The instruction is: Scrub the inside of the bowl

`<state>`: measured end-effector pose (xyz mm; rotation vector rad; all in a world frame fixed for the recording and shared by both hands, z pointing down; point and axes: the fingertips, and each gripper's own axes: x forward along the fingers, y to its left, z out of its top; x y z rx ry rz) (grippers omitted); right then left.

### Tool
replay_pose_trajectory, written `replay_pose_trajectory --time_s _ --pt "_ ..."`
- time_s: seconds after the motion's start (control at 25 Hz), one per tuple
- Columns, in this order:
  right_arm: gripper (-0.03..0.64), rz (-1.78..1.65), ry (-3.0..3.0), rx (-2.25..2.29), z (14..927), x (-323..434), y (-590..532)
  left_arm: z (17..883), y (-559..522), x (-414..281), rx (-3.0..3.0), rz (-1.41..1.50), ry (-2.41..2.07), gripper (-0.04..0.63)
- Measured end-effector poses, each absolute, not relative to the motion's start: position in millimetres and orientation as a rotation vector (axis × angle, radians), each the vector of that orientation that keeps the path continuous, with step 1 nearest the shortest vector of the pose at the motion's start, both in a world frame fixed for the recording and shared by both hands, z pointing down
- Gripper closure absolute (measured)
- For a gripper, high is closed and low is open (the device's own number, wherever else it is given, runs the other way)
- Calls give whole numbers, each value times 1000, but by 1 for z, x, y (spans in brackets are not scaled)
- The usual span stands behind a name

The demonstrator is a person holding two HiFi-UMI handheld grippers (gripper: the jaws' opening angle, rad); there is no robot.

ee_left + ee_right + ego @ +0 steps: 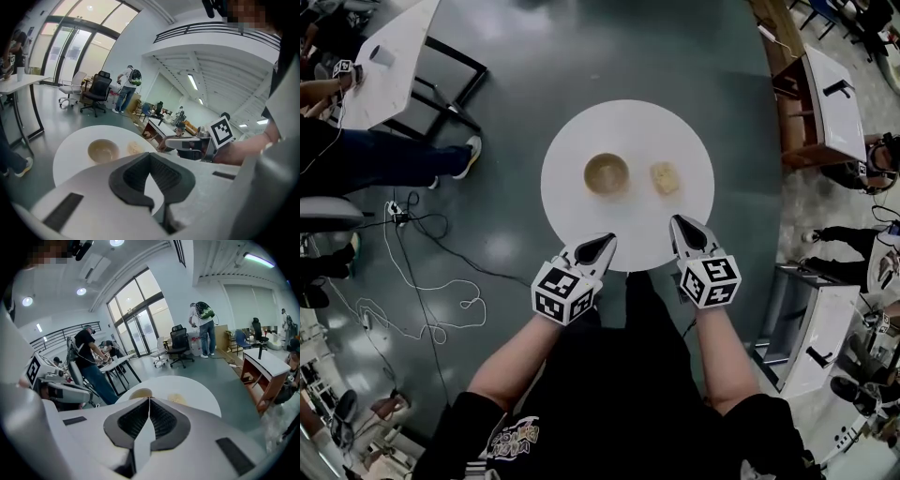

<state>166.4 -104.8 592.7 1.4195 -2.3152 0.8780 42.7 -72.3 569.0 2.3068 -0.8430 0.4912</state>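
A round white tabletop (pixel 581 131) carries the two things the job needs. A tan bowl (pixel 607 174) stands upright near its middle, mouth up, so its inside is open to reach from above. A small yellowish sponge (pixel 665 177) lies just beside the bowl on the person's right, apart from it and not touching.

The left gripper (pixel 598 247) hovers over the near edge of the tabletop with its jaws closed tip to tip and nothing between them. The right gripper (pixel 682 230) hangs beside it over the same edge, jaws likewise pressed together and empty. Both point forward and somewhat downward towards the bowl and sponge, well short of either.

The layout suits a split of work. The left gripper lines up with the bowl, probably to steady it. The right lines up with the sponge, probably to pick it up and rub with it. Scrubbing has not begun, since neither thing is touched. Each gripper would have to spread its jaws before it can take hold. The bowl looks light and may slide on the smooth top if scrubbed unheld.
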Motion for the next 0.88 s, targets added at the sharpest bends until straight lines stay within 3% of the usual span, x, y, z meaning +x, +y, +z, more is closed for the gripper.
replay_pose_trajectory --time_s 0.24,0.32,0.48,0.68,0.88 --pt "587 898 -2280 1393 623 175 -128 587 -80 49 2263 512 -854 589" --pt "500 911 -2262 1372 636 178 -135 593 -83 51 2247 516 -862 589" --pt "475 913 -2221 1338 658 183 -150 601 -91 52 2219 526 -875 589" --pt "382 883 -2146 1288 690 186 -163 610 -97 46 2183 538 -907 589" --pt "360 812 -2111 1227 710 184 -173 621 -104 40 2146 540 -955 589"
